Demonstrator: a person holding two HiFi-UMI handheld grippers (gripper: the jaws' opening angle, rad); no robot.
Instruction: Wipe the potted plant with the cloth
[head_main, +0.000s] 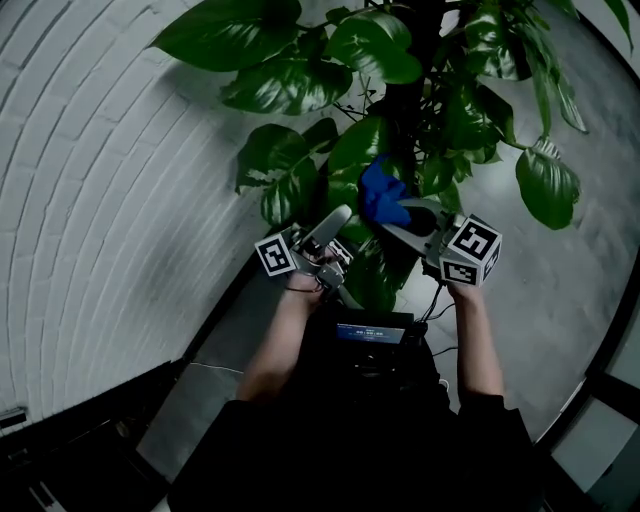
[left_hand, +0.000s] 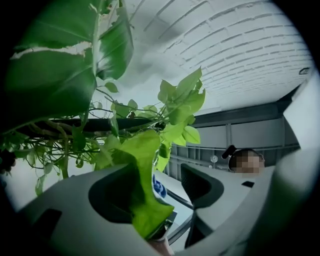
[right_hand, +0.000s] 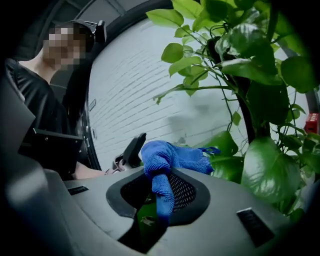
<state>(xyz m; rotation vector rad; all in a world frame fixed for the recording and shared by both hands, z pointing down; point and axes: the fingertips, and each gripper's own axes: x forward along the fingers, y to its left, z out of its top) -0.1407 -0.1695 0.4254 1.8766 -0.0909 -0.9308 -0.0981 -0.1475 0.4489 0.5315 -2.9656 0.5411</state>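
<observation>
From the head view, the potted plant (head_main: 380, 70) filled the upper middle, its leaves spreading toward both sides. A white brick wall (head_main: 90, 150) curved close along the left, and grey floor (head_main: 560, 290) lay open to the right. The two tools met low among the leaves. The left gripper (head_main: 338, 218) pointed up and to the right, and the right gripper (head_main: 400, 225) reached in from the right with the blue cloth (head_main: 380, 195) bunched at its tip, against the foliage. This view did not show how either pair of jaws stood.

The left gripper view settled that for the left gripper (left_hand: 167, 180). Its jaws stood apart, and a pale green leaf (left_hand: 142, 185) hung between them, lying toward the left pad with a clear gap on the right. Behind it were thin stems, more leaves and the brick wall (left_hand: 240, 45).

The right gripper view showed the right gripper (right_hand: 160, 200) clamped on the cloth (right_hand: 165, 160). A fold was pinched between the pads and the rest was heaped over the jaw tips, just beside a large leaf. The plant (right_hand: 260, 100) crowded the right side, and the wall (right_hand: 140, 90) stood open behind.
</observation>
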